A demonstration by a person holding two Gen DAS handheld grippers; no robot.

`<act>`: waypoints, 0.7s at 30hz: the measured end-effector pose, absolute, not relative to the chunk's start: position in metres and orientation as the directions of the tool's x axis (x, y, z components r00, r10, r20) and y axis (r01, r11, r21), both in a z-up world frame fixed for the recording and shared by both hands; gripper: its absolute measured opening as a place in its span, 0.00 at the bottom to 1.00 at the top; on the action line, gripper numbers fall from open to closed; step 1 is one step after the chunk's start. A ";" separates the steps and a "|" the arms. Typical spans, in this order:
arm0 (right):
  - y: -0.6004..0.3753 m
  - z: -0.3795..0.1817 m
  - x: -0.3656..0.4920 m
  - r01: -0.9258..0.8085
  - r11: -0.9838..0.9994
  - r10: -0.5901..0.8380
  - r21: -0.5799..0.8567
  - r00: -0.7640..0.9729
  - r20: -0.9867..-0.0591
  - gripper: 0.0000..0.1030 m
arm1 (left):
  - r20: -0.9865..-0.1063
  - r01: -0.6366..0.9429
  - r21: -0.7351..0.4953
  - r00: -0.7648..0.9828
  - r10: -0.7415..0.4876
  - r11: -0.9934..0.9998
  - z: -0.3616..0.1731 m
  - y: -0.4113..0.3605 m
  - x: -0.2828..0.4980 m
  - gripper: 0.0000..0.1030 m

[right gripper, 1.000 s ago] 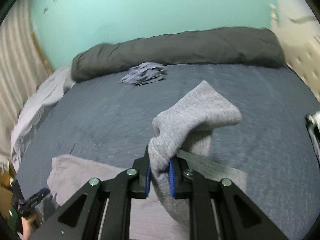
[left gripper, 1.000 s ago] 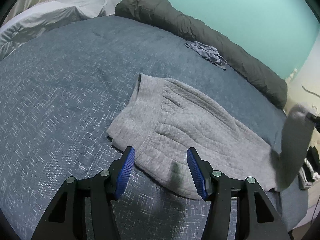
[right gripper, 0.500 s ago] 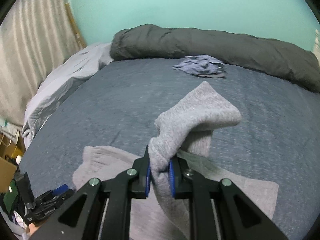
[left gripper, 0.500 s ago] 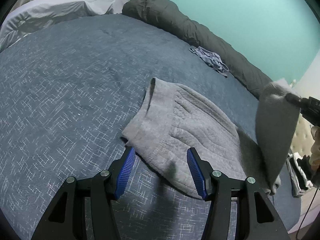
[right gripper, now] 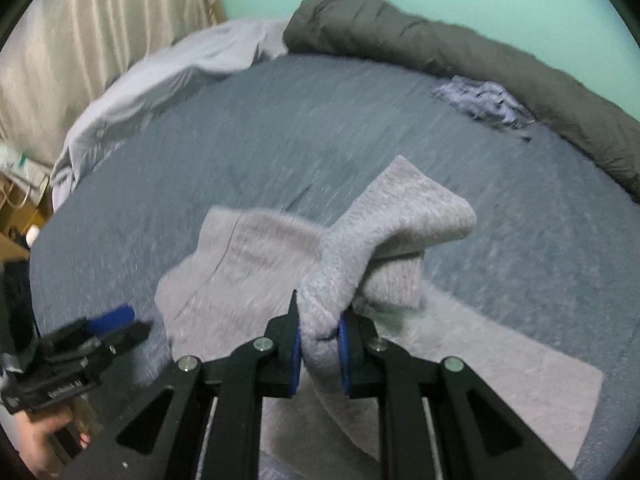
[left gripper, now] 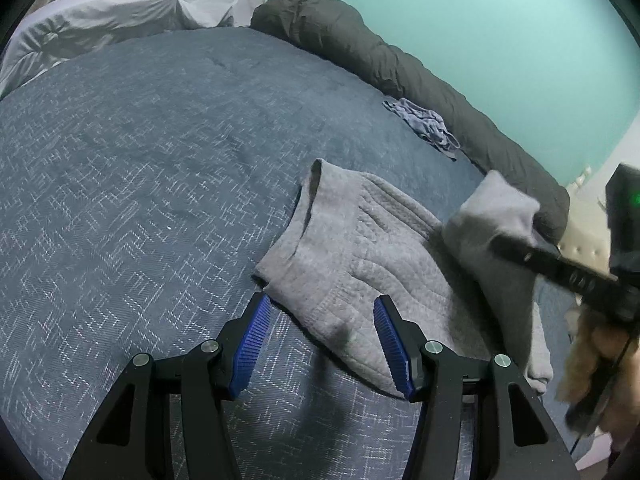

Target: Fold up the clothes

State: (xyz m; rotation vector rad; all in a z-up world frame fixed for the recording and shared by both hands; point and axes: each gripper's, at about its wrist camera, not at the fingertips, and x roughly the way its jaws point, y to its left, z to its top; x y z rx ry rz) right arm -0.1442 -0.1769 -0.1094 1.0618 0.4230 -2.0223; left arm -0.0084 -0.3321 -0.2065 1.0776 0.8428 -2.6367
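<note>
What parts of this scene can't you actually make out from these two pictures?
- The grey garment: its near end is hidden behind the right tool in the right wrist view, so its full shape is unclear.
- The small blue-grey cloth by the dark rolled duvet: motion blur in the right wrist view, too small in the left; its kind can't be told.
- The person's hand: cut off by the edge, right wrist view.

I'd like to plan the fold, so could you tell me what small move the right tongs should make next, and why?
Probably carry the lifted end further over toward the waistband and lower it there. The right tongs are shut on one end of the grey sweatpants, held raised above the part lying flat on the blue bedspread. The left tongs are open near the waist end, holding nothing.
</note>
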 end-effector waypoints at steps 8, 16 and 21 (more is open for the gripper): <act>-0.195 -0.136 -0.126 0.818 -0.572 -0.469 0.064 -0.262 -0.843 0.28 | -0.690 0.351 -0.437 -0.722 0.058 -0.828 -0.208 -0.330 -0.011 0.56; -0.189 -0.110 -0.120 0.837 -0.531 -0.570 0.135 -0.234 -0.787 0.29 | -0.691 0.354 -0.438 -0.721 0.058 -0.826 -0.211 -0.332 -0.011 0.56; -0.159 -0.112 -0.142 0.764 -0.608 -0.568 0.215 -0.230 -0.790 0.30 | -0.678 0.336 -0.461 -0.731 0.081 -0.821 -0.210 -0.332 -0.012 0.56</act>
